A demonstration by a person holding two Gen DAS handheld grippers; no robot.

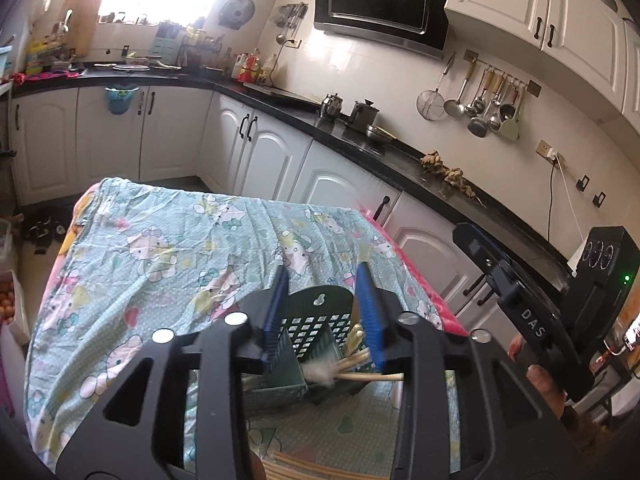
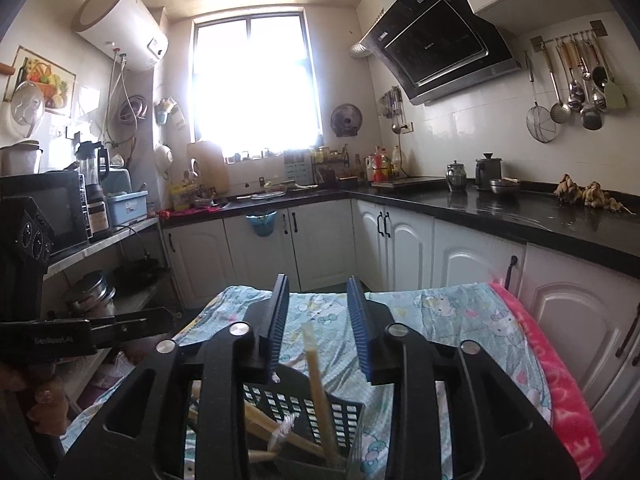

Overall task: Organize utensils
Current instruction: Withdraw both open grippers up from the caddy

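Utensil holder, left wrist view: dark green perforated plastic utensil basket (image 1: 316,324) with a hanging hole in its back wall stands on the cartoon-print light blue tablecloth (image 1: 168,248), directly below and between the blue pads
Contents, left wrist view: pale wooden chopsticks (image 1: 360,364) lean in the right-hand compartment, and one lies nearly flat with its tip past the rim; a small white bristle brush (image 1: 318,374) sits among them
Left gripper: black hand-held left gripper (image 1: 322,300) has its blue ribbed pads spread apart, nothing between them; it hovers over the basket
Loose items, left wrist view: more wooden sticks (image 1: 288,468) lie on the cloth at the bottom edge, outside the basket; their number cannot be told
Utensil holder, right wrist view: same basket sits low in frame, its perforated wall facing the camera
Contents, right wrist view: one chopstick (image 2: 316,376) stands almost upright, its top rising into the gap between the pads; others lean crosswise with the brush
Right gripper: black hand-held right gripper (image 2: 318,316) has jaws spread; the upright chopstick appears clear of both pads, so nothing is pinched
Progress, judged: most sticks and the brush are already binned
Remaining, judged: loose sticks on the cloth are yet to go in; the crossed contents look untidy
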